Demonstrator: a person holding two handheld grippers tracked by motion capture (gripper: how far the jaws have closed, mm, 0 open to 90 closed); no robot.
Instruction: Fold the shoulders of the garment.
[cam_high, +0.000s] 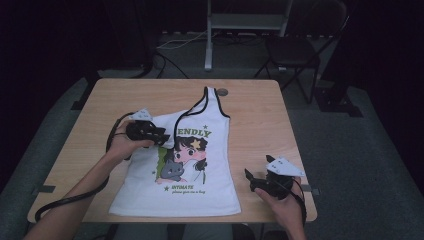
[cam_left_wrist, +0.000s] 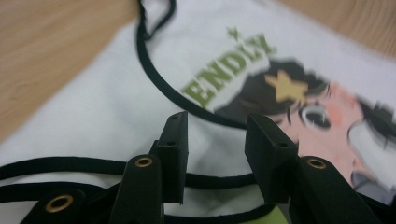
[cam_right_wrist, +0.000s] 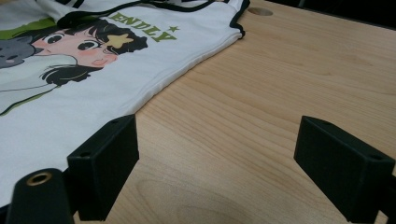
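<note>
two claws, both released: my left claw (cam_high: 161, 138) hovers over the tank top's (cam_high: 200, 175) folded shoulder; next fold needs my right claw (cam_high: 250, 181) at the hem.

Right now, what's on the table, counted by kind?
Tank tops: 1, white with a cartoon print
Hand-held grippers: 2, left gripper on the top, right gripper on bare wood
Total: 3

Left claw (cam_left_wrist: 215, 140) parted, nothing between, over white top (cam_left_wrist: 107, 116), black trim.
</note>
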